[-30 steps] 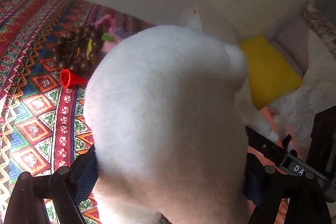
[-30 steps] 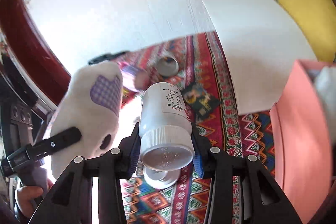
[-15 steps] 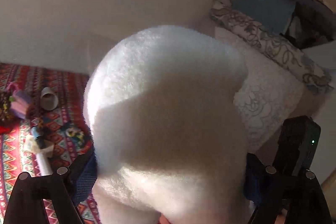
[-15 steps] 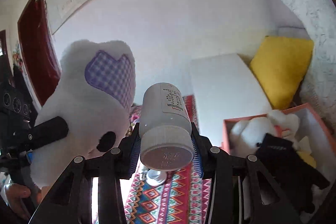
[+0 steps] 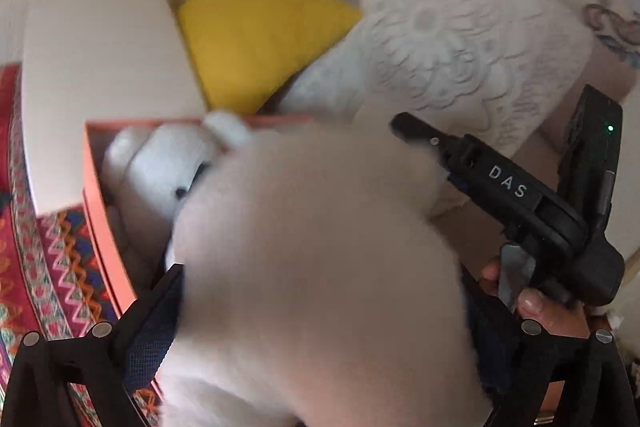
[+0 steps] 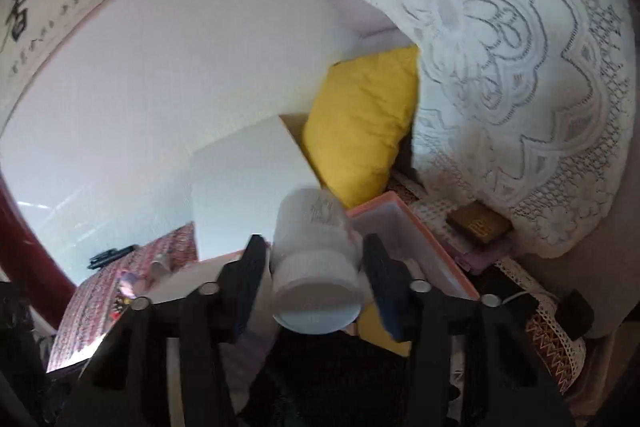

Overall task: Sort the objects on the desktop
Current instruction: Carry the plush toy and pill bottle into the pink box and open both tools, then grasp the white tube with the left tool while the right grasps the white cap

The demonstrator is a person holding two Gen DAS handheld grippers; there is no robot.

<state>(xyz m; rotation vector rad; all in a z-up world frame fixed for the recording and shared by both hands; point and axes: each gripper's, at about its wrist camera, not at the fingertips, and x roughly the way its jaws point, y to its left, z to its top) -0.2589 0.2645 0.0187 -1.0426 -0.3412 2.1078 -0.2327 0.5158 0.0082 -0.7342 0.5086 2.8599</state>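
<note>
Our orange box (image 5: pixel 105 223) at frame left holds a white plush bear (image 5: pixel 160 163); our left tool (image 5: pixel 320 331) grips a white plush toy (image 5: pixel 320 267) blocking the centre, our right tool (image 6: pixel 316 267) a white bottle (image 6: pixel 312 251).

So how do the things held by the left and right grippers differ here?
The white plush toy in the left gripper is soft, fuzzy and bulky, filling its view; the white bottle in the right gripper is hard, smooth and cylindrical, far narrower. The bottle has a ribbed cap facing the camera; the plush has none. Both are white, clamped between fingers, near the orange box.
</note>
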